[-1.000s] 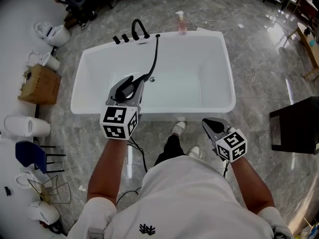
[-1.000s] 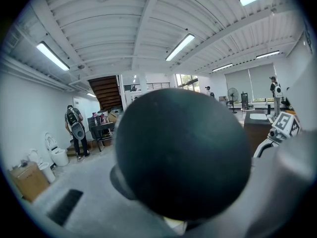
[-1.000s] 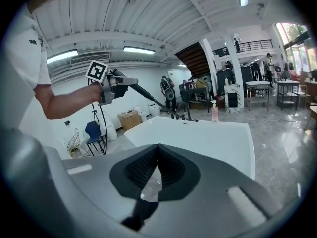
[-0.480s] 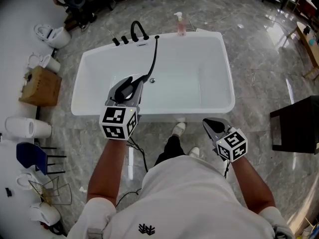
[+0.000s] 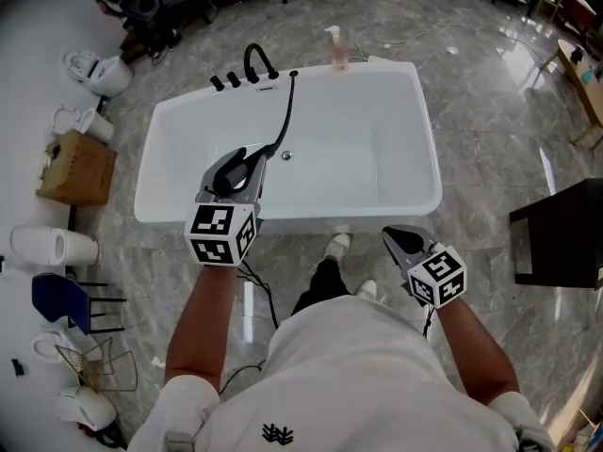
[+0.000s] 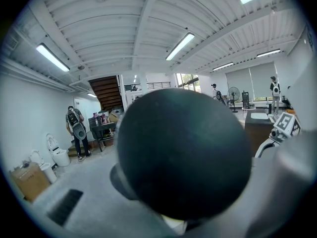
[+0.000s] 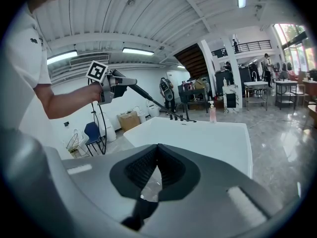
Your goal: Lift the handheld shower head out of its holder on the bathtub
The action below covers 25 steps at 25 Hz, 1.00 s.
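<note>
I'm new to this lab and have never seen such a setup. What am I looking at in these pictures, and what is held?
No robot here: a person holds a hand-operated claw in each hand; the marker cubes belong to the claws. The head view looks down from the person's head at a white bathtub with a black faucet and a pink soap bottle at its far end. The other two come from cameras riding on each claw. The left claw is closed on the black shower head, which fills its own view; the hose runs back to the far rim. The right claw is shut and empty, held outside the tub.
</note>
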{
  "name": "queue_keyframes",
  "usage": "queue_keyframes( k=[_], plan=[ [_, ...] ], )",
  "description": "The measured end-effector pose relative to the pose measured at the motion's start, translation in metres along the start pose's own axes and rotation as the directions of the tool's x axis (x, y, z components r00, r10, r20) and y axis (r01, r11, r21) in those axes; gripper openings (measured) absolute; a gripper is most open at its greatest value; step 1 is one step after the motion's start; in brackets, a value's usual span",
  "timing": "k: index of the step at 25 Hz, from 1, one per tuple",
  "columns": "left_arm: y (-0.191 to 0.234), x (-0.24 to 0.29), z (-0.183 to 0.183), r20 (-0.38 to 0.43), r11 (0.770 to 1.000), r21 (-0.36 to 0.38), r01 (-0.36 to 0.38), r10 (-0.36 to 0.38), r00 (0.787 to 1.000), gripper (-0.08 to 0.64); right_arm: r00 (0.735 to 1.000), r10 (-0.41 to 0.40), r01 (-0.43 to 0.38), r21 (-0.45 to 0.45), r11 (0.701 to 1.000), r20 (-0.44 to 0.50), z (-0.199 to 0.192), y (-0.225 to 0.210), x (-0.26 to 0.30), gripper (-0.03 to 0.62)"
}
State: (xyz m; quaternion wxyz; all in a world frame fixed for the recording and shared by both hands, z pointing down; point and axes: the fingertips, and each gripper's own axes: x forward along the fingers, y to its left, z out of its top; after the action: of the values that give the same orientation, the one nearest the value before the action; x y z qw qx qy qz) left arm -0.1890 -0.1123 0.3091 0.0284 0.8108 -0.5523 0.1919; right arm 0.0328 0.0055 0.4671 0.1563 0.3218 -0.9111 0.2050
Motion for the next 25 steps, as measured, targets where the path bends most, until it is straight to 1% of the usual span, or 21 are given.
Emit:
queue_keyframes(
  k=[25],
  plan=[
    [-0.007, 0.006, 0.005, 0.001, 1.0, 0.002, 0.001, -0.001, 1.0, 0.137, 1.0, -0.016, 0.016, 0.014, 1.0, 0.003, -0.01, -0.006, -0.01, 0.012]
  ],
)
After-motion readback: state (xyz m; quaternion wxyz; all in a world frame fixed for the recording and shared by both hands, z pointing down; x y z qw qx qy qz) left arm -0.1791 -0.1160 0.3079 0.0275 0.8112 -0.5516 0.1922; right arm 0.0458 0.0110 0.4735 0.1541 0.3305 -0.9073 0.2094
